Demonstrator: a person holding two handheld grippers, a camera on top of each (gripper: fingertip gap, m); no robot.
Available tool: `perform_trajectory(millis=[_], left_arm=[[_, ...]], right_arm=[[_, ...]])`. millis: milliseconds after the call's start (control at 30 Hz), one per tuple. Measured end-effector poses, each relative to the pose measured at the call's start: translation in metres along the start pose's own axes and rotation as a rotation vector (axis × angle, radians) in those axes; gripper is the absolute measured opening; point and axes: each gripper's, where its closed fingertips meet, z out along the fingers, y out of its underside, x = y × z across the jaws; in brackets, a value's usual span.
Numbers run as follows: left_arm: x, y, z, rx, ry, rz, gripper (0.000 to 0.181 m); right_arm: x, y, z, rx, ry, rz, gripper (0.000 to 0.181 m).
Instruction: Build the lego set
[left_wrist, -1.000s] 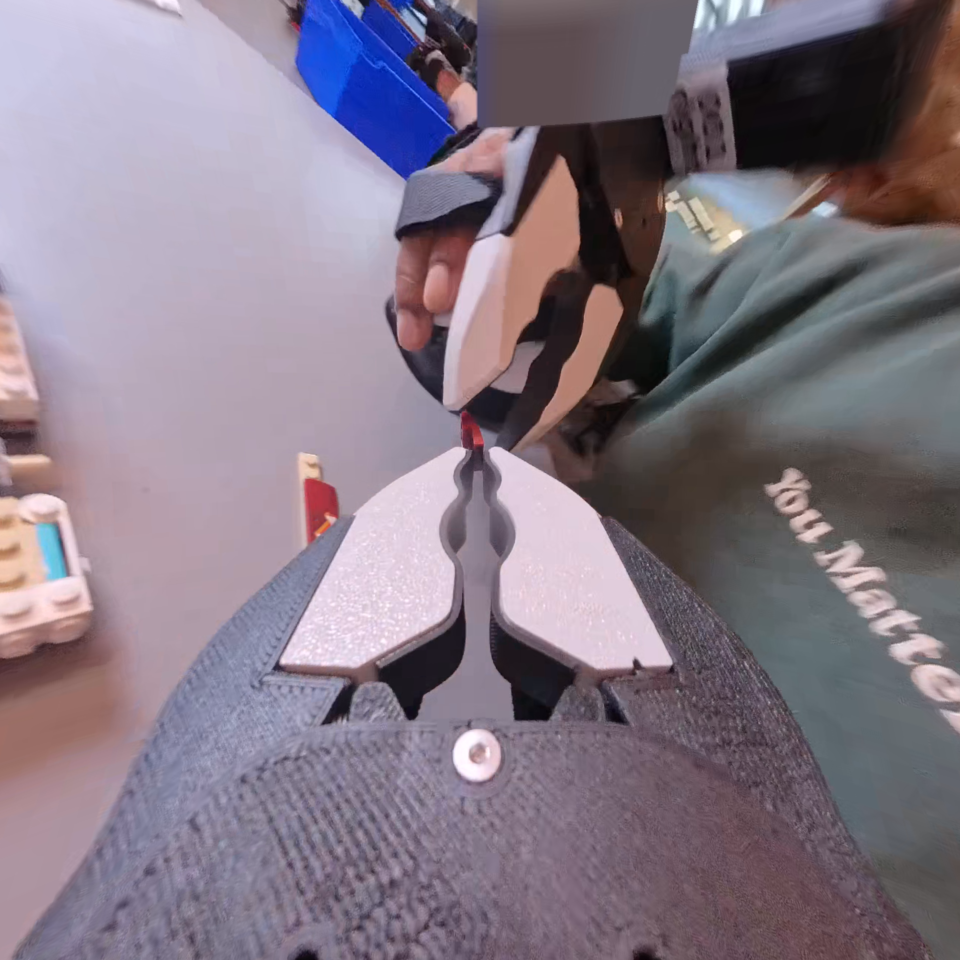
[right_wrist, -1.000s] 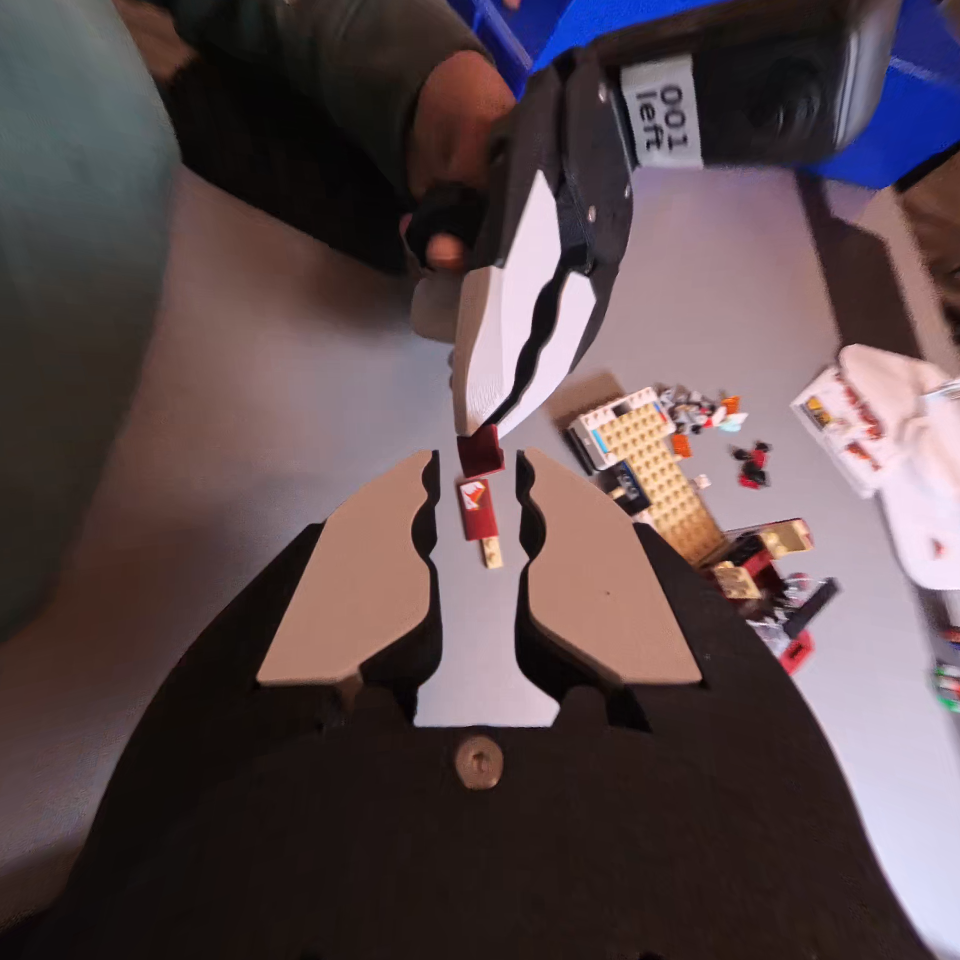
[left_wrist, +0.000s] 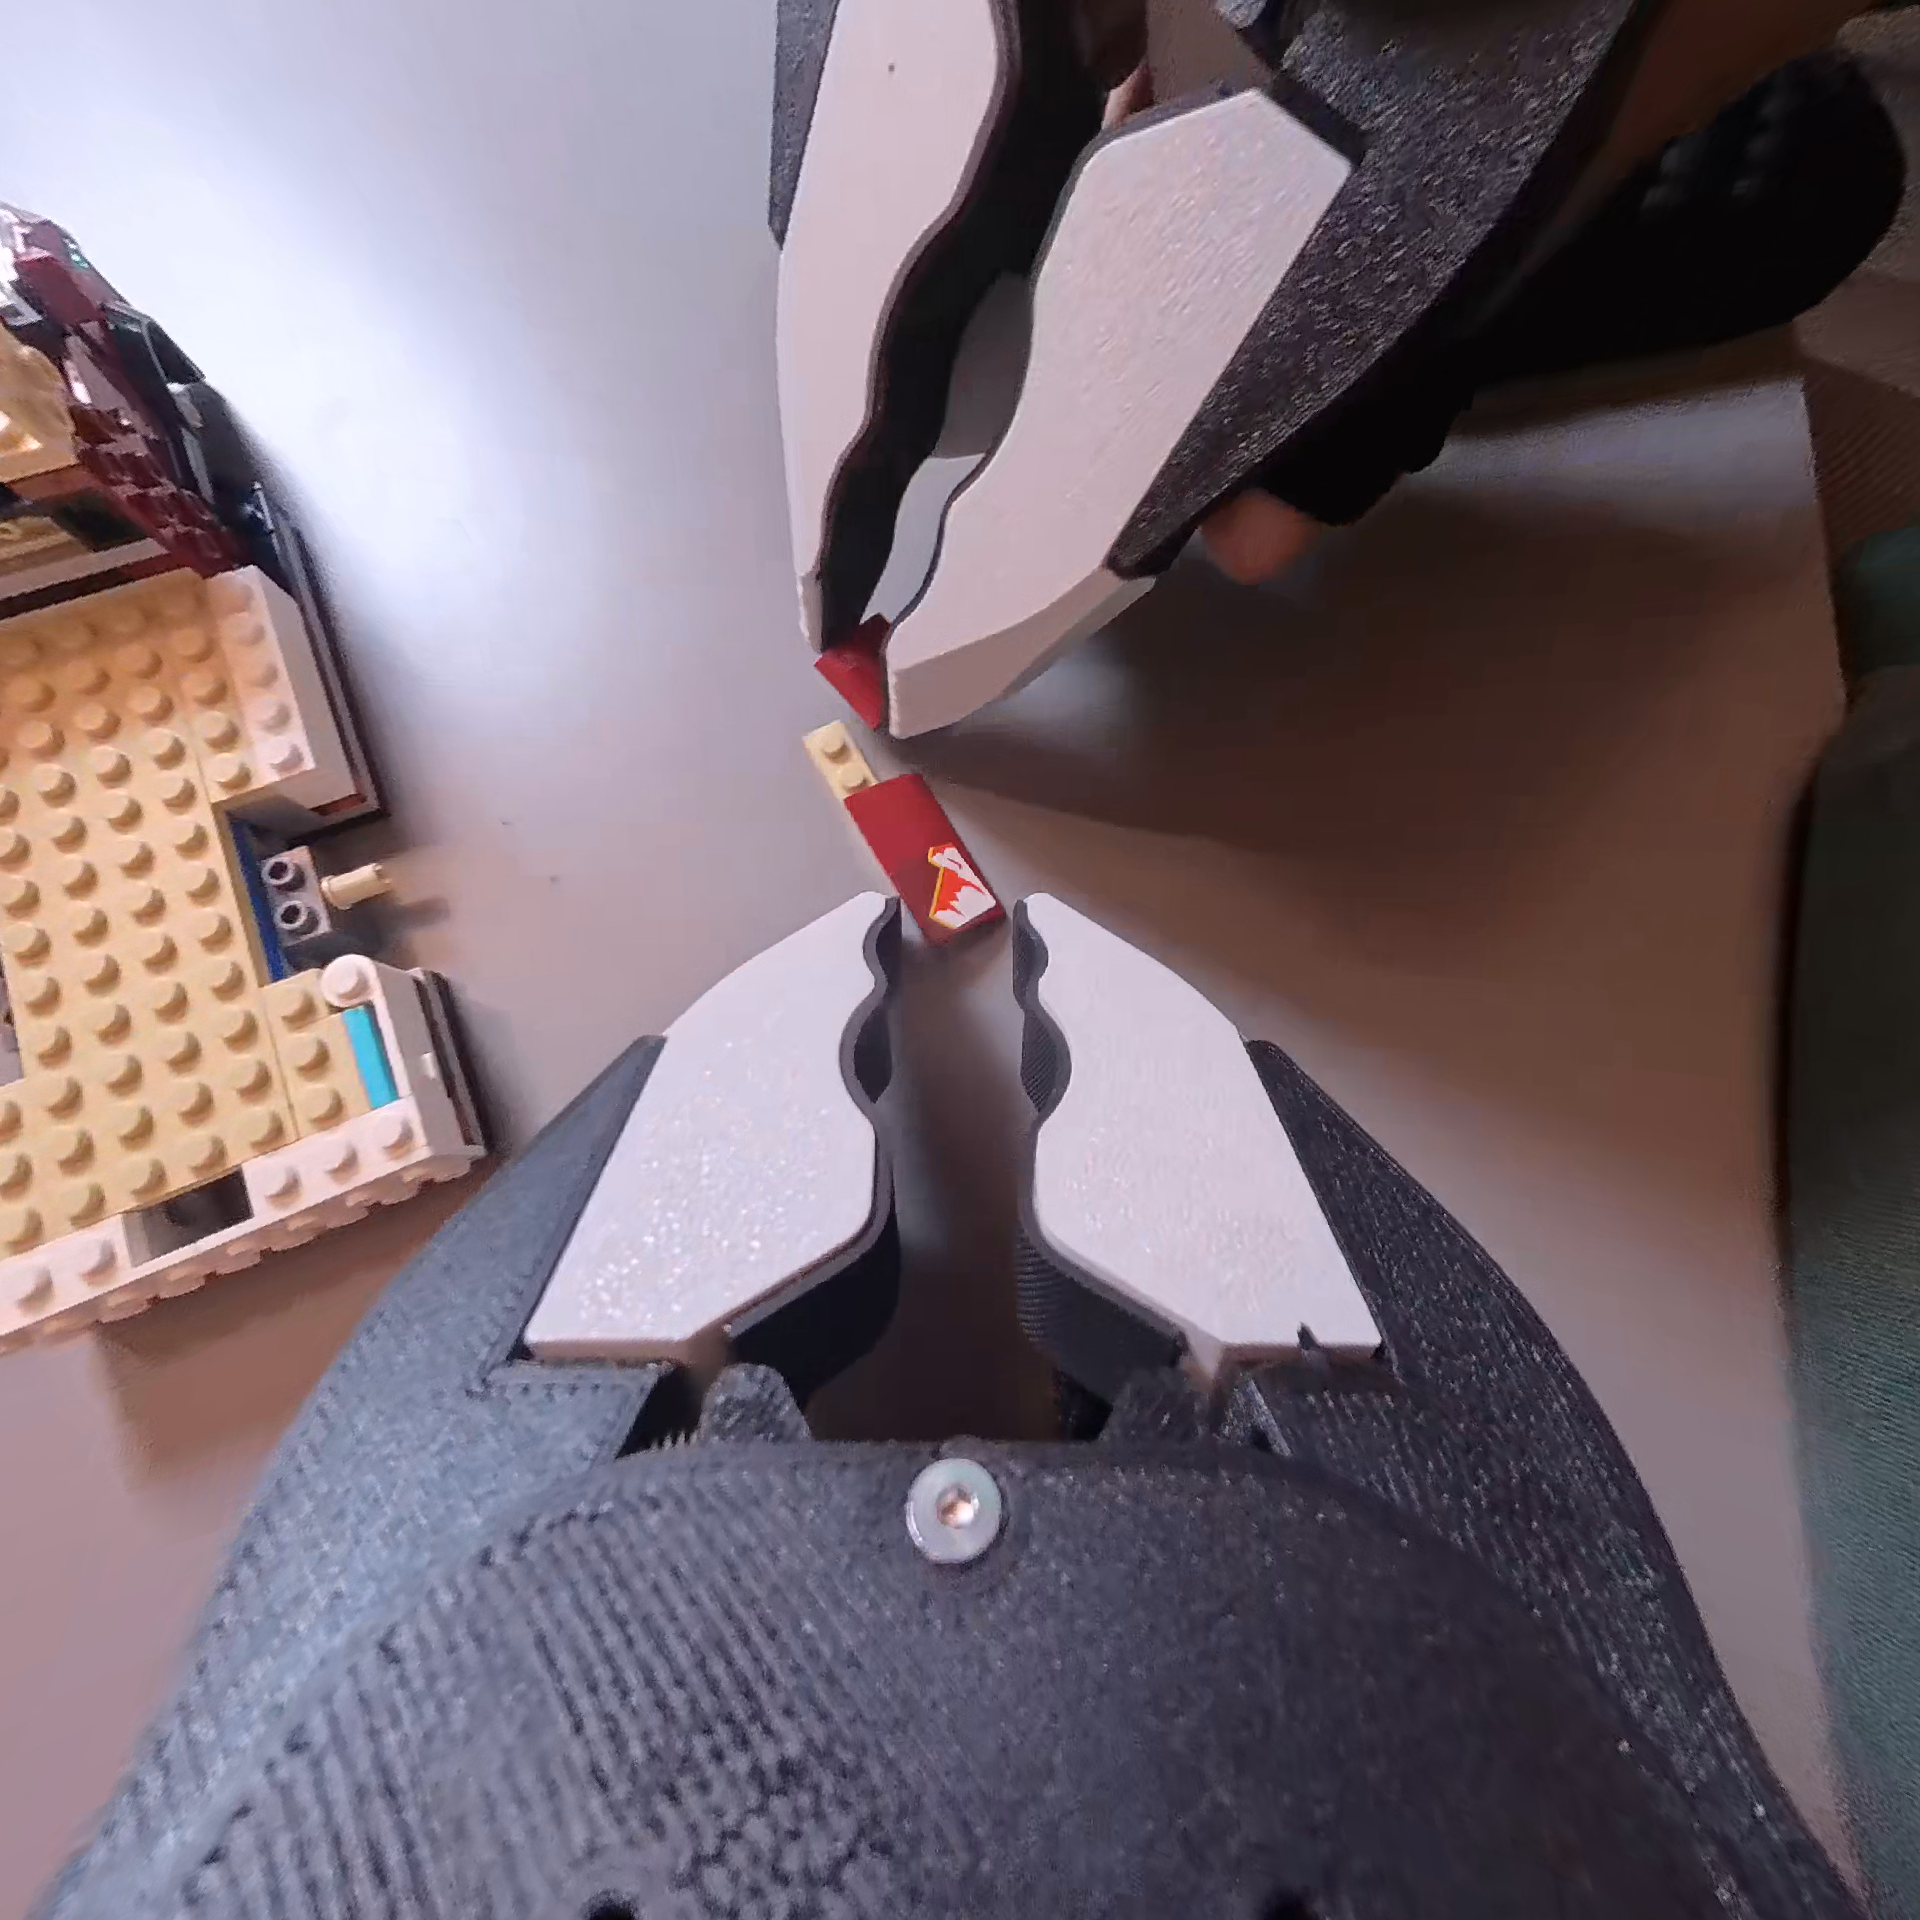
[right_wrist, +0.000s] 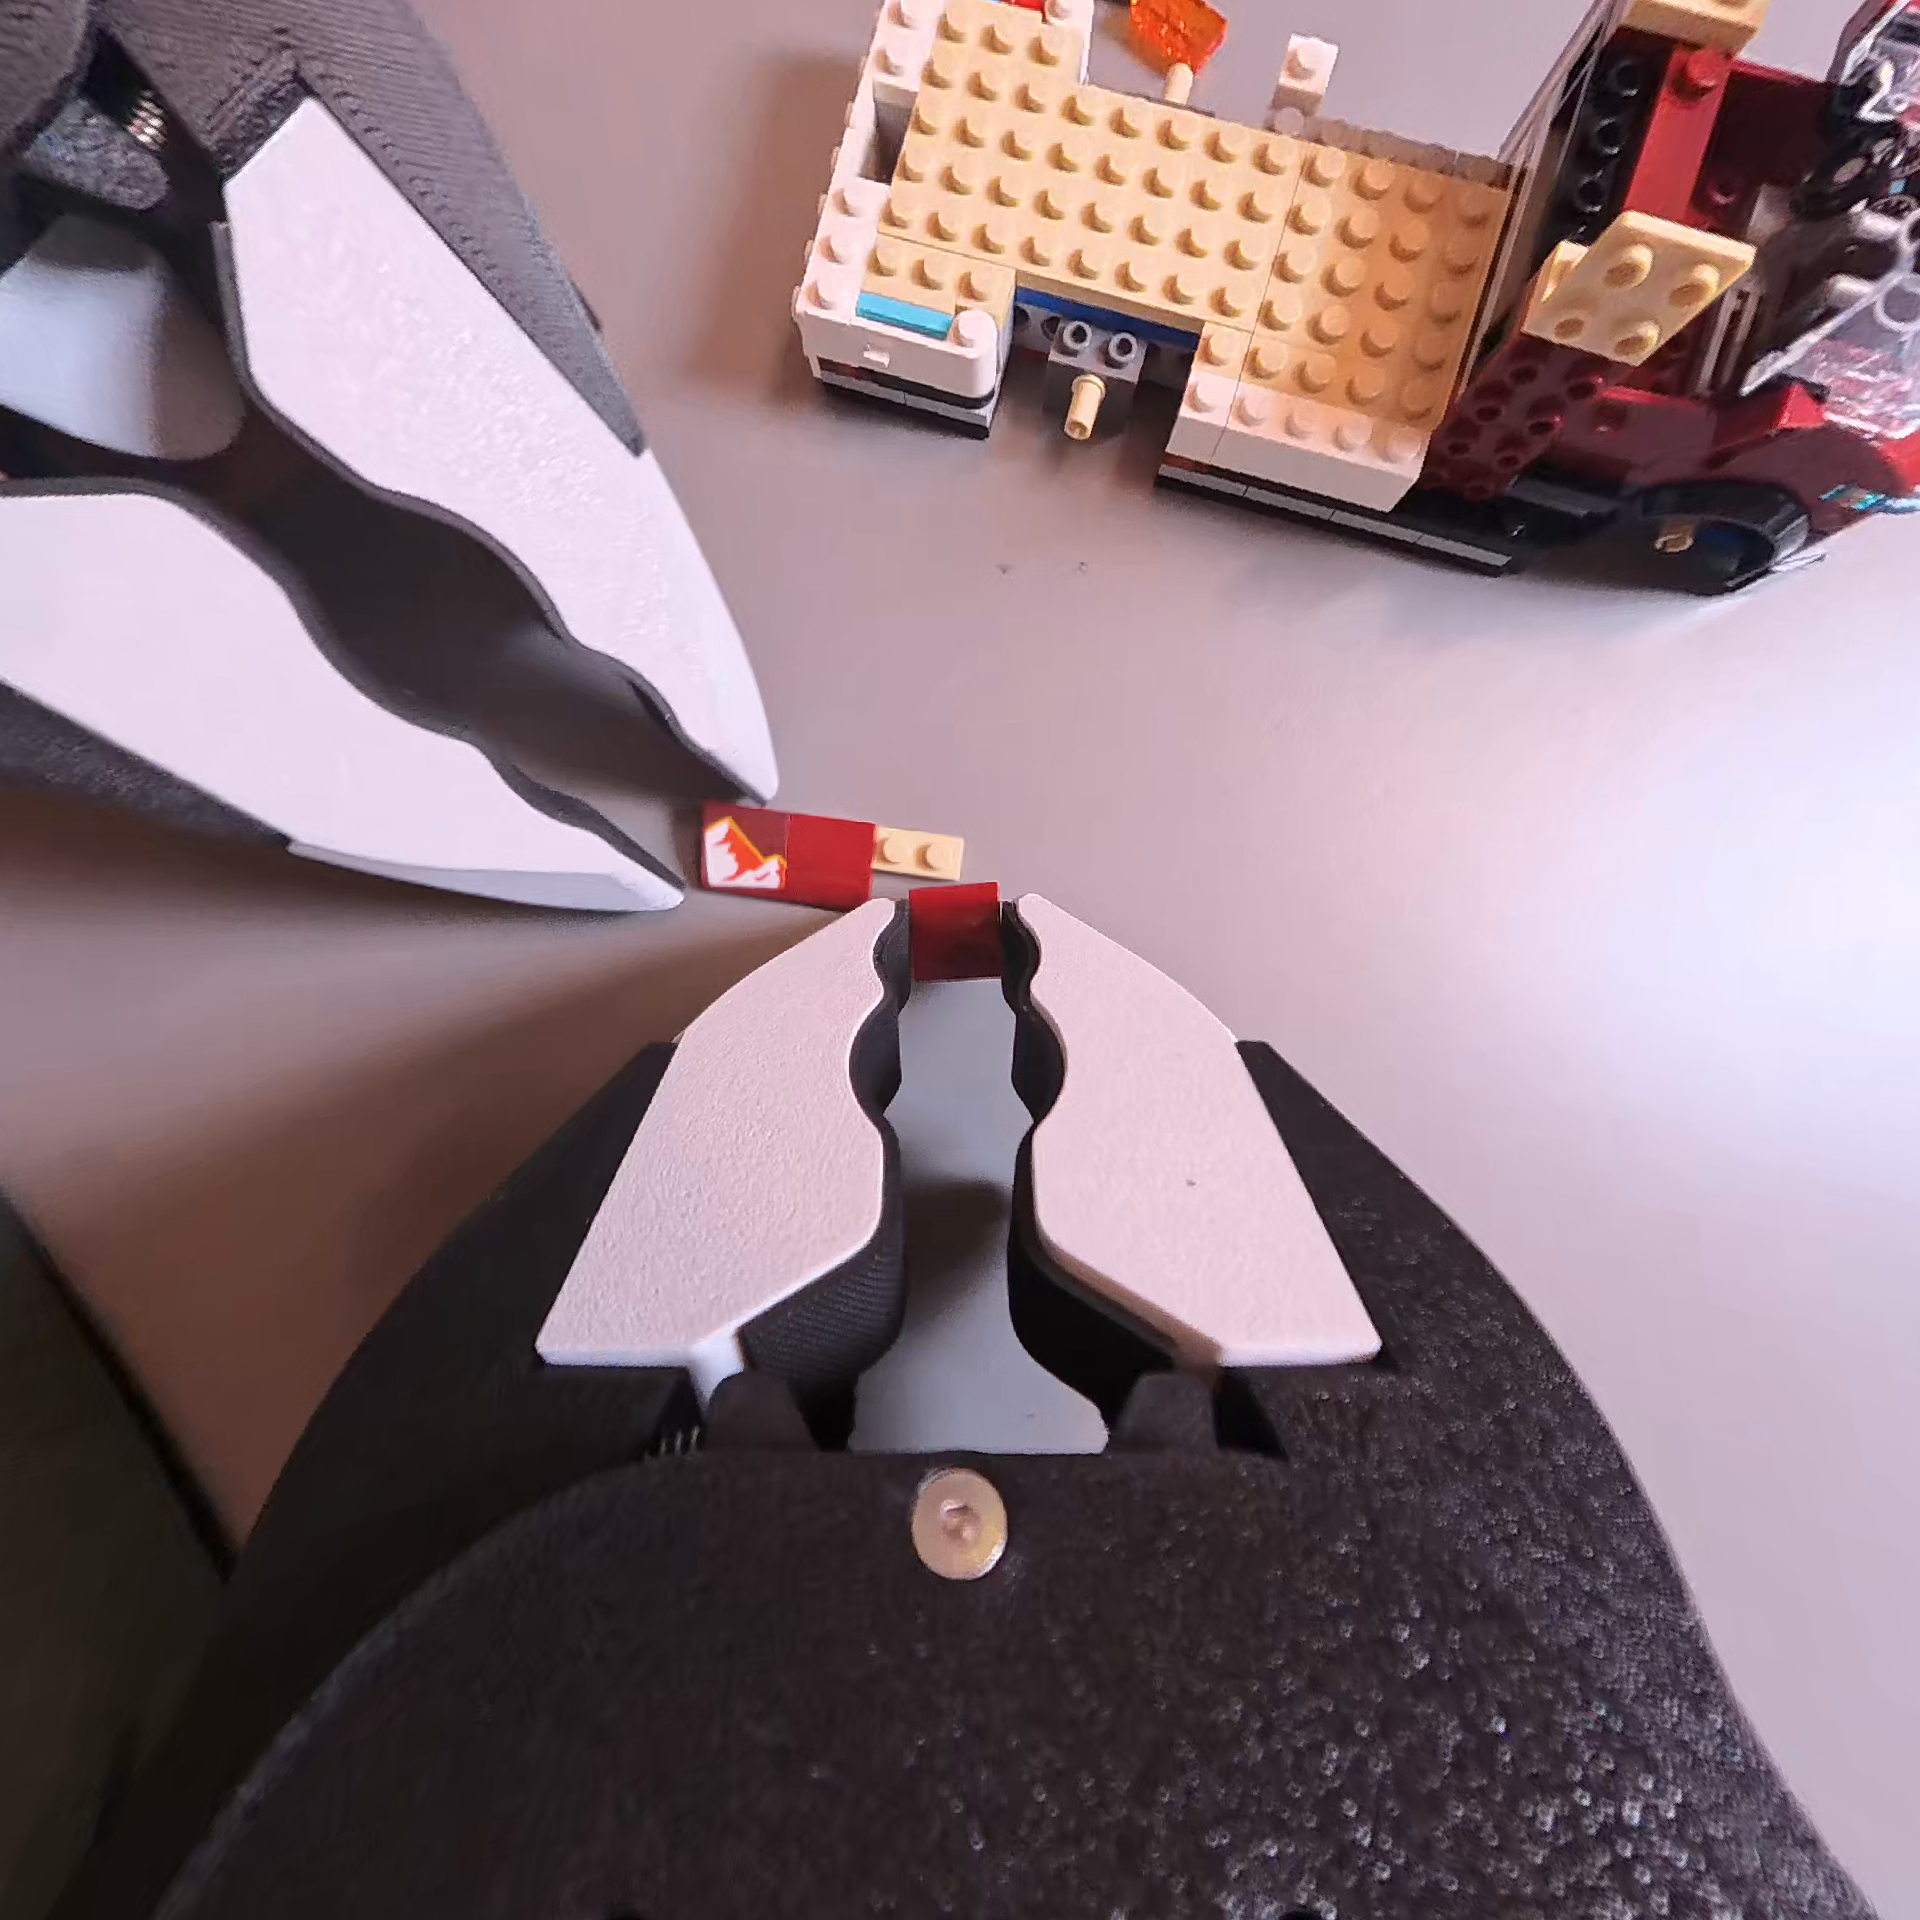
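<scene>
**With one tile clamped, tools flank the strip**

While the right tool (right_wrist: 956, 909) clamps a small red tile (right_wrist: 954, 932) at its tips, the left tool (left_wrist: 954, 914) stands apart and empty. Between them, a red-and-tan strip (right_wrist: 831, 852) lies flat on the grey desk (right_wrist: 1351, 831). Bare desk separates it from the partly built model (right_wrist: 1195, 208).
</scene>
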Motion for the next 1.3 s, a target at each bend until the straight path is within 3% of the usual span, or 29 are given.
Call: perform_trajectory(millis=[900,1300], left_arm=[[-0.007,0.001,-0.001,0.016,-0.044,0.026,0.021],[-0.003,0.001,0.0,0.02,-0.032,0.075,0.025]], right_arm=[[-0.007,-0.01,0.005,-0.025,-0.1,-0.005,0.024],[-0.004,0.0,0.001,-0.063,-0.208,-0.319,0.023]])
